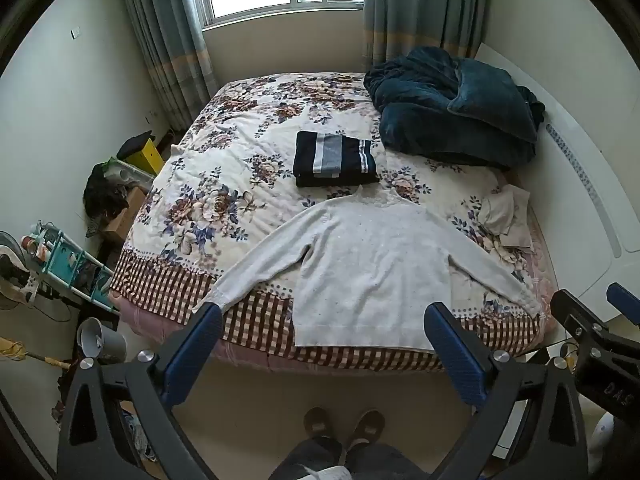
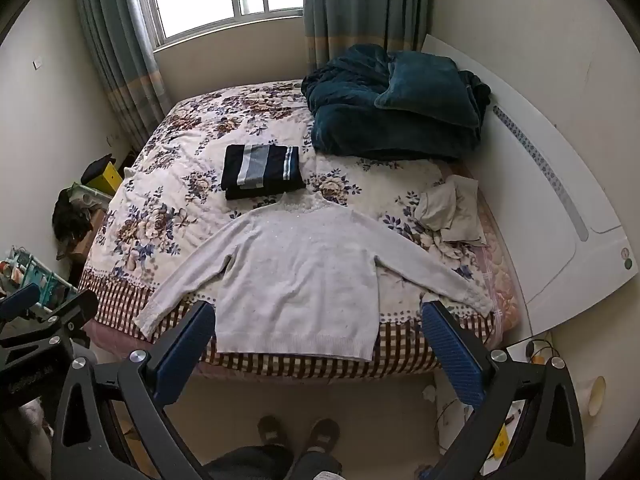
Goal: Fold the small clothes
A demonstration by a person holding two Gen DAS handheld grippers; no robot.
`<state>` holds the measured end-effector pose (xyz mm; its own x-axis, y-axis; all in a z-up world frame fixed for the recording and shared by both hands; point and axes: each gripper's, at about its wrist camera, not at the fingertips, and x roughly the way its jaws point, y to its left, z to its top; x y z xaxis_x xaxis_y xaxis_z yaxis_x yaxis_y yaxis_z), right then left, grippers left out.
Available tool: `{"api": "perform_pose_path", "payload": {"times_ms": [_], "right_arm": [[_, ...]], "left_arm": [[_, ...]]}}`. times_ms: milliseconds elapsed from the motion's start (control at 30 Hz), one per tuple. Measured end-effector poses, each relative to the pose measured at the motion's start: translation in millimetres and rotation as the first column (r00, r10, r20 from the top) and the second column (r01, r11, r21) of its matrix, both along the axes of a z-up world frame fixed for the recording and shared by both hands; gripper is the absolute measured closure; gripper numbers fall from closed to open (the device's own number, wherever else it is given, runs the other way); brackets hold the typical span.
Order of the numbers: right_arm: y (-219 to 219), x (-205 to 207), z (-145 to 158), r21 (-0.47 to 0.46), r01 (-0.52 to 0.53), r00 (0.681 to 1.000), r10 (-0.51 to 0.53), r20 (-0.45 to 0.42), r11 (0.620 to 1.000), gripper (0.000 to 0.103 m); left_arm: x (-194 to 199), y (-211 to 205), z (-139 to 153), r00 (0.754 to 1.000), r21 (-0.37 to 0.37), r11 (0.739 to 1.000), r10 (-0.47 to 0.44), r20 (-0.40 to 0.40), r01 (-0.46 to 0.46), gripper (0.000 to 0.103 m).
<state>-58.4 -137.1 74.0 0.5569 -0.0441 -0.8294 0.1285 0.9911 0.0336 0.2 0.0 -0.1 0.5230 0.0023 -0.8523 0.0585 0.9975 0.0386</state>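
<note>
1. Left gripper (image 1: 322, 342) and right gripper (image 2: 318, 338) gape wide, holding nothing, above bare floor.
2. White sweater (image 1: 372, 272) lies flat, hem overhanging the bed (image 1: 192, 208) edge (sleeves spread).
3. Folded striped garment (image 1: 334, 158) sits just beyond the collar.
4. Teal blanket (image 1: 452, 108) heaps far right.

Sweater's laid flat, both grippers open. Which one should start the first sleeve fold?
Probably left: the left gripper has one fingertip right beside the white sweater's sleeve cuff. The right gripper looks slightly farther from its cuff.

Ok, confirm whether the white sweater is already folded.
No, the white sweater lies flat on the bed with both sleeves spread out.
</note>
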Motion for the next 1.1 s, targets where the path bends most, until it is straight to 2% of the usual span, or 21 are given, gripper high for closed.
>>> {"api": "perform_pose_path", "payload": {"times_ms": [33, 367, 800, 1100], "right_arm": [[0.9, 0.8, -0.3, -0.028, 0.004, 1.000, -0.005, -0.021, 1.000, 0.000], [9.5, 1.8, 6.0, -0.022, 0.002, 1.000, -0.002, -0.001, 1.000, 0.000], [-0.9, -1.1, 5.4, -0.014, -0.008, 1.000, 0.008, 0.003, 1.000, 0.000], [-5.1, -4.5, 6.9, -0.019, -0.002, 1.000, 0.002, 0.010, 1.000, 0.000]], "left_arm": [[0.1, 0.1, 0.1, 1.000, -0.001, 1.000, 0.001, 0.001, -0.001, 0.000], [4.9, -1.5, 7.7, 1.000, -0.003, 1.000, 0.001, 0.012, -0.001, 0.000], [0.9, -1.8, 8.5, 1.000, 0.003, 1.000, 0.003, 0.028, -0.003, 0.000], [1.4, -7.4, 21.1, 0.999, 0.005, 1.000, -0.002, 0.036, 0.002, 0.000]]}}
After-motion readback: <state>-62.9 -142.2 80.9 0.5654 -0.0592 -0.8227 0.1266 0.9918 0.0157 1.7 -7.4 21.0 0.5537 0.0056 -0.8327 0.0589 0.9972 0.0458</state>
